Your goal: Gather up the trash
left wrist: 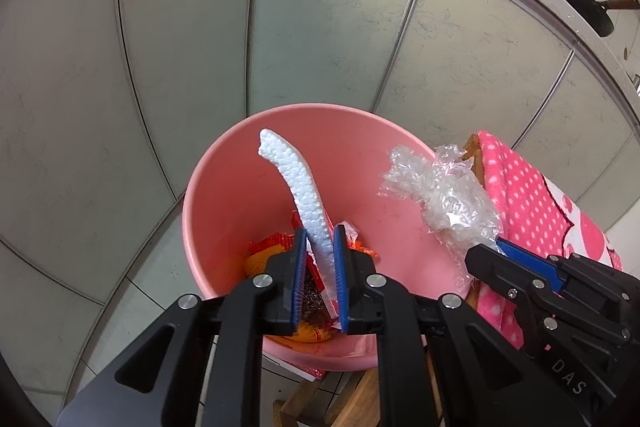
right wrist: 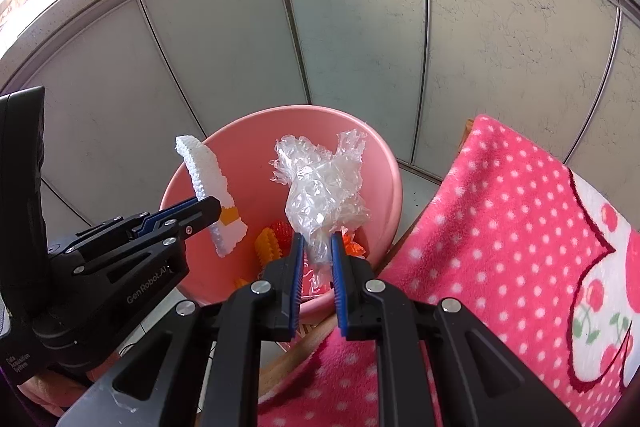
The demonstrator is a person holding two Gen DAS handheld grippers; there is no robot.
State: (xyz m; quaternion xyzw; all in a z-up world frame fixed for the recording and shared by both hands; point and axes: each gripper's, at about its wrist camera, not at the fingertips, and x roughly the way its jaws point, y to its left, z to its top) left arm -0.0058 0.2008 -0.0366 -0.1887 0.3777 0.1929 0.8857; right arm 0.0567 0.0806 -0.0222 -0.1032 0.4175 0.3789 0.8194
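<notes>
A pink plastic bin [left wrist: 224,211] [right wrist: 384,163] stands on the floor with orange and red wrappers [left wrist: 264,259] [right wrist: 269,245] at its bottom. My left gripper [left wrist: 320,233] [right wrist: 202,207] is shut on a long white foam strip [left wrist: 304,203] [right wrist: 206,183], which it holds above the bin's inside. My right gripper [right wrist: 318,239] [left wrist: 490,245] is shut on a crumpled clear plastic film [right wrist: 324,195] [left wrist: 444,195], held over the bin's right part.
A pink blanket with white dots [left wrist: 532,203] [right wrist: 508,239] drapes a wooden chair right of the bin. Grey-green cabinet doors [left wrist: 320,27] [right wrist: 360,27] rise behind it under a counter. Dark pans [left wrist: 580,3] sit on the counter. Tiled floor lies to the left.
</notes>
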